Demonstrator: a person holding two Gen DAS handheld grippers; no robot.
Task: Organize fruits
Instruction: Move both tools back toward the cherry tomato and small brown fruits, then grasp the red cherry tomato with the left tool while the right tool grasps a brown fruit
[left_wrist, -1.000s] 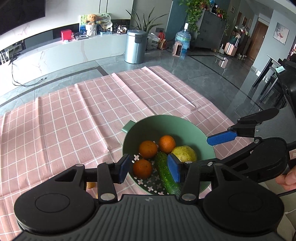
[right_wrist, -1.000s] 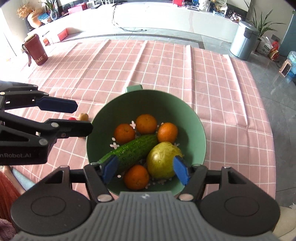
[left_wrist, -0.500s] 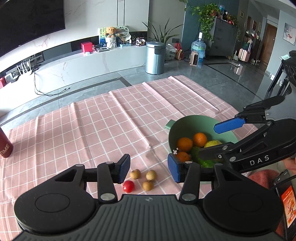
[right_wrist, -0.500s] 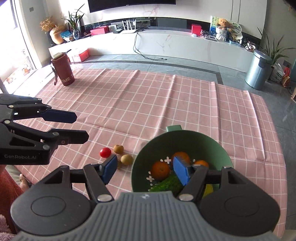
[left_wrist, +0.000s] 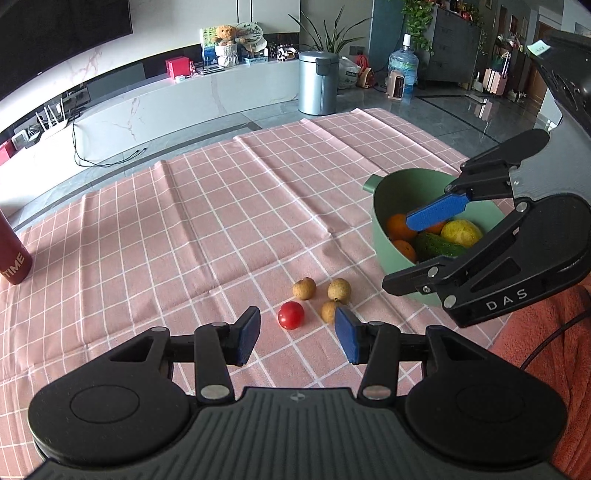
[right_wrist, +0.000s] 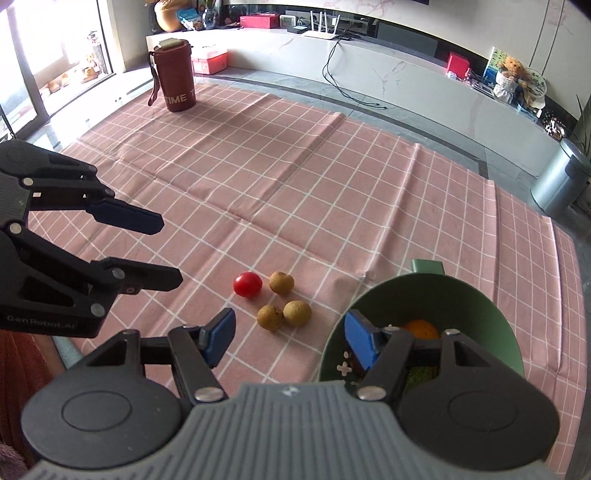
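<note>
Left gripper (left_wrist: 297, 338): my jaws stand apart with nothing between the pads; it hangs above the cloth, and the cherry tomato shows through the gap.
Right gripper (right_wrist: 290, 338): my jaws are closing, with nothing between them; one blue pad sits over the bowl's near rim, the other over bare cloth.
Cherry tomato (left_wrist: 291, 315): red, lying on the cloth, leftmost of the loose group in my left wrist view.
Longans: three small tan fruits. One (left_wrist: 304, 288) sits just beyond the tomato, one (left_wrist: 339, 289) to its right, one (left_wrist: 330, 311) nearest my left gripper's right pad. In the right wrist view two of them touch (right_wrist: 270, 317) (right_wrist: 297, 313); the third (right_wrist: 281, 282) lies just beside the tomato.
Green bowl (left_wrist: 391, 254): on the cloth to the right of the loose fruits, near but apart from them, a small handle on its far rim.
Bowl contents: oranges (left_wrist: 399, 226), a cucumber (left_wrist: 437, 246) and a yellow-green pear (left_wrist: 461, 232); partly hidden by my right gripper's finger.
Tablecloth (right_wrist: 295, 177): pink with a white grid, creased in long folds.
Red flask (right_wrist: 178, 75): upright at the cloth's far corner, well apart from the fruits, lettered "TIME".
</note>
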